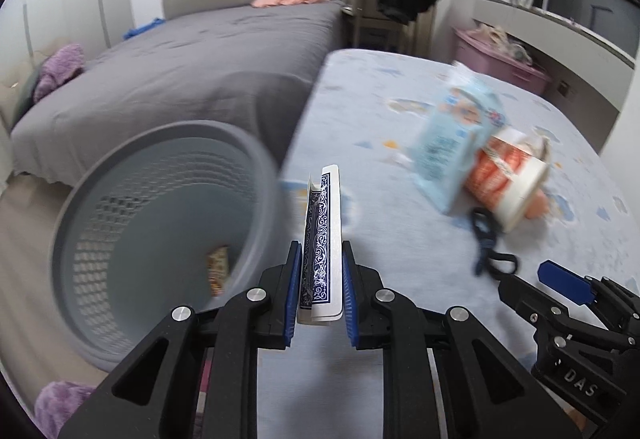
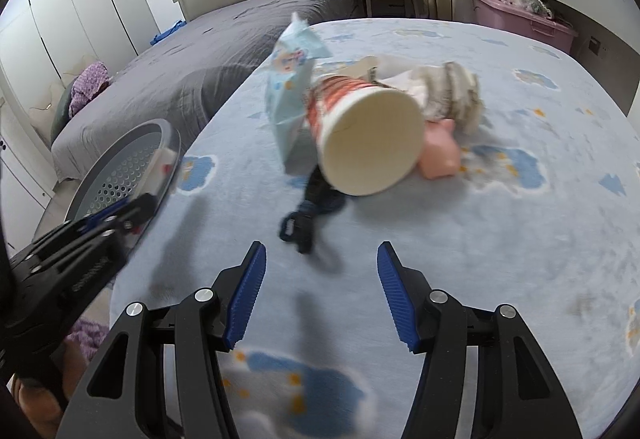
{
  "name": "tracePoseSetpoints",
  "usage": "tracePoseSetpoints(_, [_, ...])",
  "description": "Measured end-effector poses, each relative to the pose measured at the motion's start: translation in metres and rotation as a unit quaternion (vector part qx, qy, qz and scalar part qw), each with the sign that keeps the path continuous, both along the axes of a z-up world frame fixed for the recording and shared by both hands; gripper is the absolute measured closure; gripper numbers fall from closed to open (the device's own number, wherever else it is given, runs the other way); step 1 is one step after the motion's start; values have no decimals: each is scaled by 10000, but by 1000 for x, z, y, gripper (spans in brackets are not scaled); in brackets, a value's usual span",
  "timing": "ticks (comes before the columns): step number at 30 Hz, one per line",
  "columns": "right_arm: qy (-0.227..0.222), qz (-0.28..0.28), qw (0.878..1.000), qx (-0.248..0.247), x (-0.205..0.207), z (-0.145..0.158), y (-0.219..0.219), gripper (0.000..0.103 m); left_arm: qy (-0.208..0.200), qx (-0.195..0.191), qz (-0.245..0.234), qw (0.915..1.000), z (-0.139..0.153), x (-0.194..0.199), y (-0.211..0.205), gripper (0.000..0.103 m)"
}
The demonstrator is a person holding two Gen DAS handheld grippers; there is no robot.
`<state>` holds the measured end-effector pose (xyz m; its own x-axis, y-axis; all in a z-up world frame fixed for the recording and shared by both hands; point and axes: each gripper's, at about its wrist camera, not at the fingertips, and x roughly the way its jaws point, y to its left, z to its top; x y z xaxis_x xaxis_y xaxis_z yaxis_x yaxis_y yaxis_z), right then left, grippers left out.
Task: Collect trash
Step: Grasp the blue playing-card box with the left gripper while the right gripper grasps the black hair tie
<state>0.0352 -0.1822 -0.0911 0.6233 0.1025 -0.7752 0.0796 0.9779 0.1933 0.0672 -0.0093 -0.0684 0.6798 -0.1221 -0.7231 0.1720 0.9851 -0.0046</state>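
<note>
**Cards clamped by the bin, more trash waiting on the bed**

Farthest left is the bin (image 1: pixel 160 223), a round grey plastic basket with perforated walls, standing on the floor against the edge of the small bed (image 1: pixel 520 127). It sits there, I judge, so you can carry each item a short way over the edge and drop it. One small printed scrap (image 1: pixel 218 271) already lies at its bottom.

Your left gripper (image 1: pixel 320 295) is clenched on a thin stack of playing cards (image 1: pixel 322 239), pinched edge-on between the ribbed blue pads so the stiff, glossy cards stand upright with their blue patterned backs showing. It hangs just beside the bin rim, which suggests the drop comes next.

Further right, the remaining trash lies in a heap on the soft, cloud-printed sheet: a pale blue crinkly packet (image 2: pixel 292 79) leaning against a paper cup (image 2: pixel 368 131) tipped on its side, orange-printed, cream base towards you. A dark cord (image 2: pixel 308 215) trails below the cup, a pink rounded thing (image 2: pixel 440 155) peeks out beside it, and crumpled wrapping (image 2: pixel 452 95) lies behind.

Your right gripper (image 2: pixel 322 291) is released, jaws apart and empty, aimed at that heap from short of the cord.
</note>
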Motion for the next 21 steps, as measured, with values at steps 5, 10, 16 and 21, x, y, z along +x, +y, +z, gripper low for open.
tracePoseSetpoints(5, [159, -301, 9988, -341, 17, -5, 14, 47, -21, 11, 295, 9996, -3, 3, 25, 84])
tracePoseSetpoints(10, [295, -539, 9965, -559, 28, -7, 18, 47, 38, -95, 453, 9989, -6, 6, 44, 84])
tracePoseSetpoints(16, [379, -509, 9949, -781, 33, -12, 29, 67, 35, -251, 482, 9985, -4, 6, 55, 84])
tracePoseSetpoints(21, [283, -383, 9961, -741, 30, -9, 31, 89, -29, -312, 438, 9985, 1, 1, 58, 84])
